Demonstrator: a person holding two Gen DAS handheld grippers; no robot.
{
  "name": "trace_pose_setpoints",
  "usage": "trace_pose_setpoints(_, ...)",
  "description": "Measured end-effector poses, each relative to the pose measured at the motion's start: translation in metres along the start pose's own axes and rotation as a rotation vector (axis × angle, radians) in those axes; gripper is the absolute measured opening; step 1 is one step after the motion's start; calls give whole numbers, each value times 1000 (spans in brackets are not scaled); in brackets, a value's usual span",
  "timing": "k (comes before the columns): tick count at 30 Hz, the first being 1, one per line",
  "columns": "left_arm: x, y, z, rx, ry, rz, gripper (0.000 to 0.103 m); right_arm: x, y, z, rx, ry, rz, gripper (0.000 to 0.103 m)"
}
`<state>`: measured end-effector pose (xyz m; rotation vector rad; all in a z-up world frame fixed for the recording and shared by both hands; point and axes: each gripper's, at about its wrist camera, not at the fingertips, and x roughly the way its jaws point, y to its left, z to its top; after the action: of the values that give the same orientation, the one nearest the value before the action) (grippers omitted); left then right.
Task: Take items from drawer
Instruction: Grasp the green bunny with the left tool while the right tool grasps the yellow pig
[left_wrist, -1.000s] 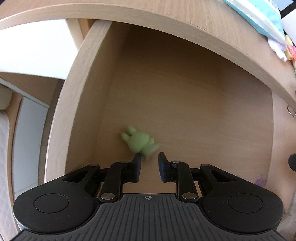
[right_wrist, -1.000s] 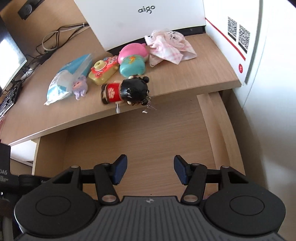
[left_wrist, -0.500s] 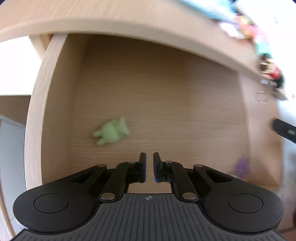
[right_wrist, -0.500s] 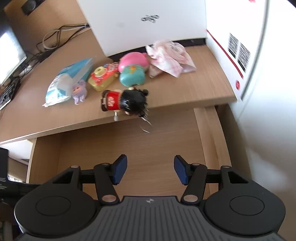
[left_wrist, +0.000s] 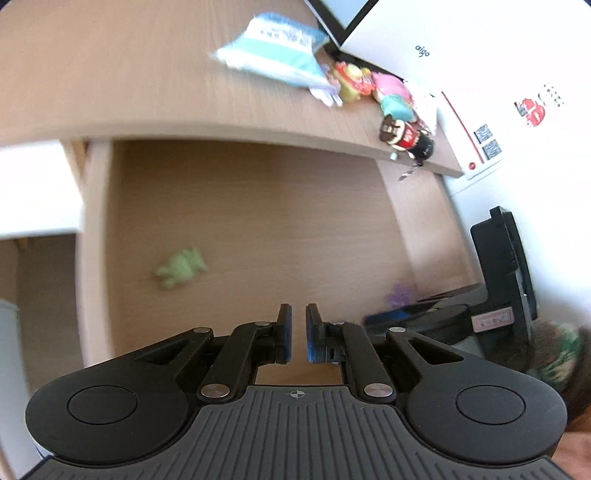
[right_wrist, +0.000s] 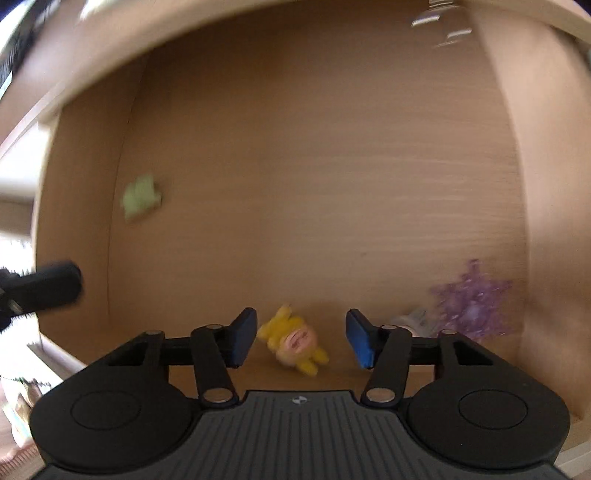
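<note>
The open wooden drawer (left_wrist: 92, 229) holds a green toy (left_wrist: 181, 266) near its left wall and a purple ornament (left_wrist: 400, 295) at the right. My left gripper (left_wrist: 298, 314) hangs above the drawer floor, shut with nothing in it, right of the green toy. In the right wrist view a yellow toy (right_wrist: 293, 341) lies at the drawer's front. My right gripper (right_wrist: 301, 314) is down over it and its jaws are closing, with the toy between them and clear gaps to both pads. The green toy (right_wrist: 140, 197) and purple ornament (right_wrist: 472, 295) lie further off.
On the desk top (left_wrist: 110, 74) above the drawer lie a tissue pack (left_wrist: 273, 51), several small toys and a black-haired doll (left_wrist: 406, 136) at the edge. A white box (left_wrist: 406, 33) stands behind them. A pale item (right_wrist: 413, 319) lies beside the purple ornament.
My left gripper shut without taking the green toy, which slid left, then rose and turned. My right gripper swung from facing the desk top down into the drawer over the yellow toy.
</note>
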<state>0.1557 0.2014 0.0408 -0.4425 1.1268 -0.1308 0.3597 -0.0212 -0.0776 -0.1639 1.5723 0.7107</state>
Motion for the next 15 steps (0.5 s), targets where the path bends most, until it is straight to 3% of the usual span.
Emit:
trace_pose_setpoints(3, 3, 3, 7, 72, -2, 67, 10, 5, 19, 3, -91, 30, -38, 53)
trace_pose_setpoints(7, 18, -1, 16, 99, 18, 59, 10, 17, 31, 7, -165, 102, -80, 53)
trace_pose_setpoints(8, 19, -1, 16, 110, 21, 62, 10, 21, 32, 7, -181, 113, -104, 50)
trace_pose_setpoints(9, 19, -1, 16, 125, 24, 67, 10, 23, 33, 7, -191, 121, -118, 36)
trace_pose_setpoints(10, 20, -1, 17, 147, 29, 75, 11, 25, 34, 7, -199, 130, -122, 35)
trace_pose_setpoints(12, 26, -3, 20, 199, 35, 108, 14, 21, 35, 5, -206, 103, -135, 35)
trace_pose_setpoints(15, 37, -6, 26, 310, 60, 167, 15, -6, 29, 5, -159, -16, -117, 35)
